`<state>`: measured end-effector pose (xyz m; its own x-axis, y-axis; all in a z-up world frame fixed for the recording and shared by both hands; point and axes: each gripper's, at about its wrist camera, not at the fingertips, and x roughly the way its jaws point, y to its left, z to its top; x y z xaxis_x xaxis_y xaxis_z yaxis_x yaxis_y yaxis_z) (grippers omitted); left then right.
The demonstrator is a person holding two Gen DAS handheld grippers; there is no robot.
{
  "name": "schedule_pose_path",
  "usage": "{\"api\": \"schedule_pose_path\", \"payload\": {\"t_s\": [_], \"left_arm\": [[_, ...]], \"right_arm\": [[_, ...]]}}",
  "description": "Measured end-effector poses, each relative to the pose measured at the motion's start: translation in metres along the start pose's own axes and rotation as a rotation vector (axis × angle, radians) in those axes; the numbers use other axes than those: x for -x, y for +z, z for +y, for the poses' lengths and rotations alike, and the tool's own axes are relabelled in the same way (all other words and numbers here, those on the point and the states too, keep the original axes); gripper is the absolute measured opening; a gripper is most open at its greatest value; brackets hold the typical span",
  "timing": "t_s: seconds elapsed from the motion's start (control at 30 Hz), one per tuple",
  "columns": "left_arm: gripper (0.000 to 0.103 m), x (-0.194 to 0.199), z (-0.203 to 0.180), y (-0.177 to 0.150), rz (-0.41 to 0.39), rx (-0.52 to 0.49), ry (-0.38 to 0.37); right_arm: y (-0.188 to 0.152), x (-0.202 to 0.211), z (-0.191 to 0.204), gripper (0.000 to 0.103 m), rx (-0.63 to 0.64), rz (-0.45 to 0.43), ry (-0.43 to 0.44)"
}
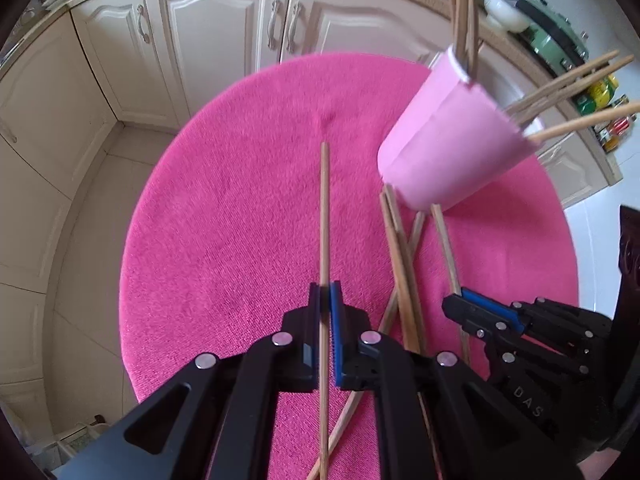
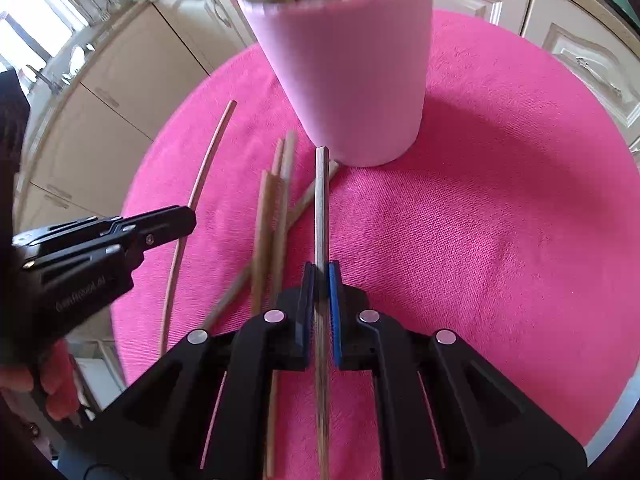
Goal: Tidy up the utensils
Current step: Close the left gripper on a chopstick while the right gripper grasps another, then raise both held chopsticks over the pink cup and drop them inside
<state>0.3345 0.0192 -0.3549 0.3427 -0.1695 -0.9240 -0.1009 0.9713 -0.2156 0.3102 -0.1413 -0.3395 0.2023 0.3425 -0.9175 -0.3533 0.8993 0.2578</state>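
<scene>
Each gripper has its jaws squeezed tight on one chopstick, the left gripper (image 1: 325, 292) on a tan chopstick (image 1: 325, 216) and the right gripper (image 2: 321, 270) on a grey chopstick (image 2: 321, 204), probably so they can go in the pink cup (image 2: 344, 68) standing on the pink cloth (image 2: 500, 220), while loose sticks (image 2: 276, 208) lie beside it.

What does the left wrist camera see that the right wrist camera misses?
Only the left wrist view shows the left tool shut on a chopstick, and green cookware on the counter. Only the right wrist view shows the right tool gripping its own stick, and a bright window. Both show the pink cup holding sticks, the loose sticks and the pink mat.
</scene>
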Motion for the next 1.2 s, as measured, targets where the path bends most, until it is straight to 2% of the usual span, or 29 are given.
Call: {"api": "schedule_pose_path", "payload": {"t_s": [0.17,0.33,0.53,0.73,1.03,1.2], "left_arm": [[0.005,0.030,0.004,-0.005,-0.104,0.039,-0.043],[0.005,0.064,0.001,-0.001,-0.212,0.040,-0.080],[0.005,0.107,-0.015,0.009,-0.355,0.017,-0.160],[0.005,0.136,-0.040,0.038,-0.490,-0.016,-0.218],[0.005,0.145,-0.061,0.079,-0.649,-0.011,-0.285],[0.005,0.134,-0.070,0.095,-0.707,-0.003,-0.303]], "right_arm": [[-0.004,0.030,0.000,0.007,-0.014,-0.075,0.067],[-0.007,0.067,0.007,0.007,0.010,-0.200,0.092],[0.004,0.110,0.021,0.007,0.029,-0.394,0.122],[0.027,0.145,0.023,0.007,0.022,-0.585,0.143],[0.074,0.191,-0.003,0.007,-0.074,-0.858,0.221],[0.095,0.203,-0.015,0.007,-0.090,-0.954,0.200]]}}
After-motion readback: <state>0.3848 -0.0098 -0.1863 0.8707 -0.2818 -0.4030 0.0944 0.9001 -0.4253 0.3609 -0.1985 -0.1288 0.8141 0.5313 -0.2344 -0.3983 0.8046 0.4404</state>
